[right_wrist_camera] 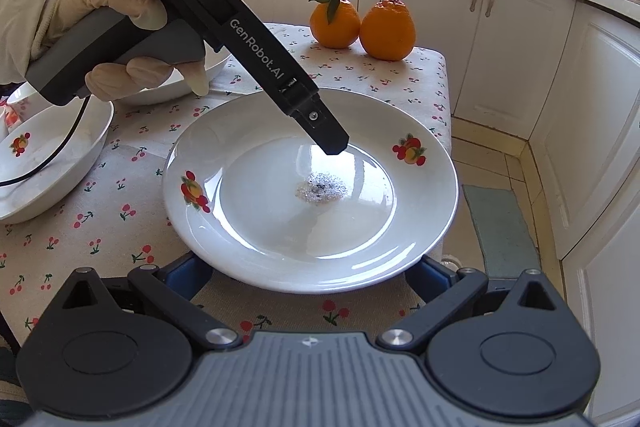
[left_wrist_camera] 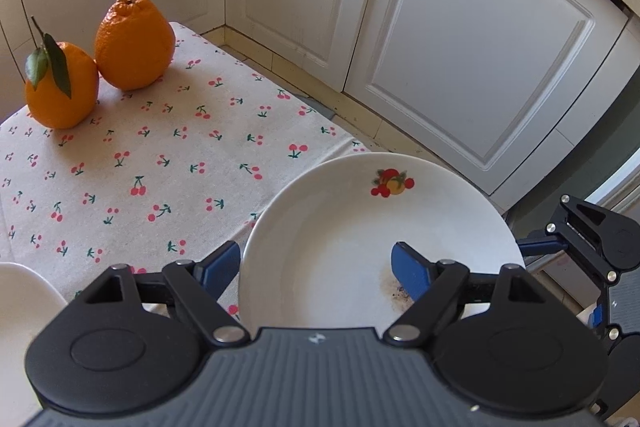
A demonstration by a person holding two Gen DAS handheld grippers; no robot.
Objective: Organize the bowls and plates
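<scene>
A white plate [right_wrist_camera: 280, 227] with fruit decals and a dirty spot at its centre lies at the table's near right corner; it also shows in the left wrist view [left_wrist_camera: 340, 239]. My left gripper [left_wrist_camera: 316, 271] is open, one finger over the plate's middle, the other outside its left rim. In the right wrist view the left gripper [right_wrist_camera: 328, 141] reaches down over the plate. My right gripper [right_wrist_camera: 308, 277] is open, its fingers straddling the plate's near rim, low at table level. White bowls [right_wrist_camera: 48, 163] sit at the left.
Two oranges [right_wrist_camera: 362, 23] stand at the table's far edge, also seen in the left wrist view [left_wrist_camera: 100, 59]. The cherry-print tablecloth [left_wrist_camera: 160, 155] covers the table. White cabinets [left_wrist_camera: 460, 47] and a floor mat [right_wrist_camera: 496, 227] lie to the right. Another bowl's rim [left_wrist_camera: 20, 291] is near left.
</scene>
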